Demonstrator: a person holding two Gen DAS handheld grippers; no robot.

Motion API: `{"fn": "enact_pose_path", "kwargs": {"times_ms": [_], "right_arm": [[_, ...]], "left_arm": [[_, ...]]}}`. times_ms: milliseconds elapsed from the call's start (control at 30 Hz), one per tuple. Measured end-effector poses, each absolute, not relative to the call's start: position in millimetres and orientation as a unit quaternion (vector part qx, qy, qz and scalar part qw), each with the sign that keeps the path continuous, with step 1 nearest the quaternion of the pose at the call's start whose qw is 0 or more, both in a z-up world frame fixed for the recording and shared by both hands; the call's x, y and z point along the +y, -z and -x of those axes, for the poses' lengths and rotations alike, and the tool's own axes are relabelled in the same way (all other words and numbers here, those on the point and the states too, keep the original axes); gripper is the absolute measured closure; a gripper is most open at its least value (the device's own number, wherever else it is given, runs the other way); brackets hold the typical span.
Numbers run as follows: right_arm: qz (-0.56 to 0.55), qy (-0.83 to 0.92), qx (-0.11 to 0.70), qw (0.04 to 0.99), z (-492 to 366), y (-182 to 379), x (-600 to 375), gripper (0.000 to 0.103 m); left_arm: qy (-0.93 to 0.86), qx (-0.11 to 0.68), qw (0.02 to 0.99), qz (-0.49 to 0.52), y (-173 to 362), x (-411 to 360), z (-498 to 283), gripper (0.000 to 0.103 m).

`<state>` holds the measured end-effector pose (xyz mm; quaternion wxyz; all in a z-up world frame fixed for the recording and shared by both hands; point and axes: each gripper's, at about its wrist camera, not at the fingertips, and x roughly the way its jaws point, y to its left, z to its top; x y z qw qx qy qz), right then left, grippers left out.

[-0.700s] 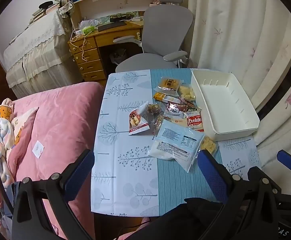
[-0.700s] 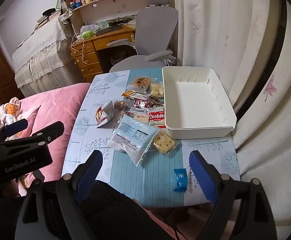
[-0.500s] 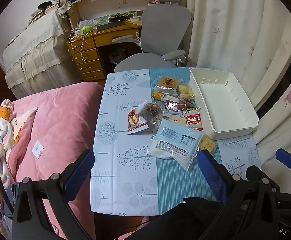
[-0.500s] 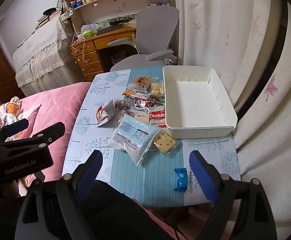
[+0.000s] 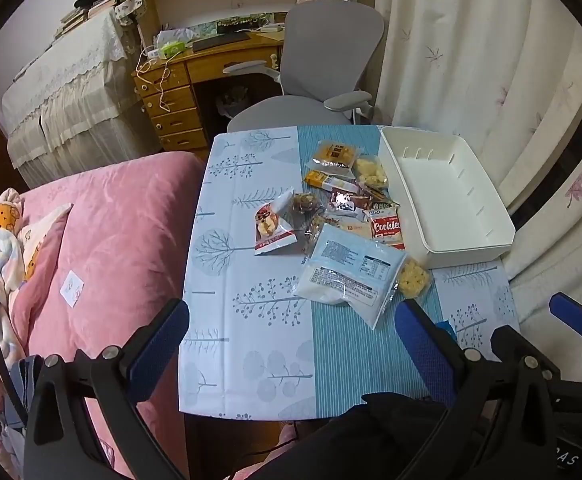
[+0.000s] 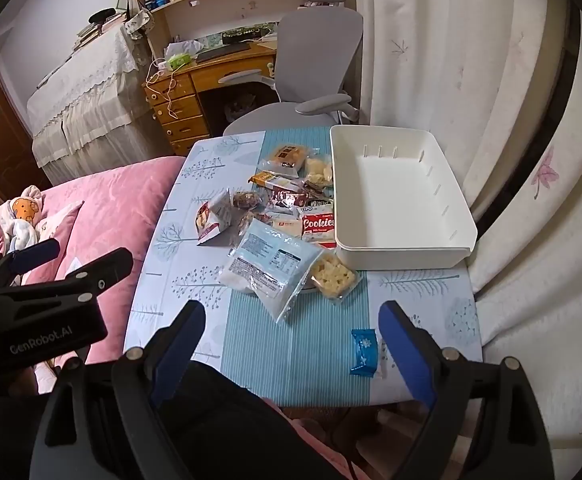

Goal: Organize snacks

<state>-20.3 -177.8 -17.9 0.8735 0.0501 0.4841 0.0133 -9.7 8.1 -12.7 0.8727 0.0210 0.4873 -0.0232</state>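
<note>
A: Where do the snacks sit?

B: A heap of snack packets [image 6: 287,208] lies mid-table [image 5: 251,320], just left of the white bin [image 6: 447,258]. The red cookie pack [image 6: 318,227] touches the bin's left wall; the big pale-blue bag [image 5: 351,274] lies nearest the person, and a clear cracker pack [image 6: 333,276] peeks out from under its right edge.

A: Anything apart from the heap?

B: A small blue wrapper [image 6: 364,352] lies alone near the front edge, just inside the right gripper's [image 6: 291,340] right finger.

A: And the grippers?

B: The left gripper [image 5: 291,332] hangs above the near table edge, jaws spread wide, holding nothing. The right one is likewise spread and empty.
</note>
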Motion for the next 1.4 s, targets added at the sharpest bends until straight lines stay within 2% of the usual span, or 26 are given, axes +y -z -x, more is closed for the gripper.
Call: {"fn": "enact_pose_path", "kwargs": {"times_ms": [633,1400], "right_arm": [[-0.017,-0.004,0.472,0.881,22.2,1.4,-147.8,0.014],[-0.031,0.041,0.475,0.878,32.5,1.2,-125.3,0.014]], "left_arm": [[0.050,0.494,0.868,-0.015,17.9,31.4,3.7,0.001],[0.090,0.497,0.863,-0.006,14.5,53.3,-6.3,0.001]]}}
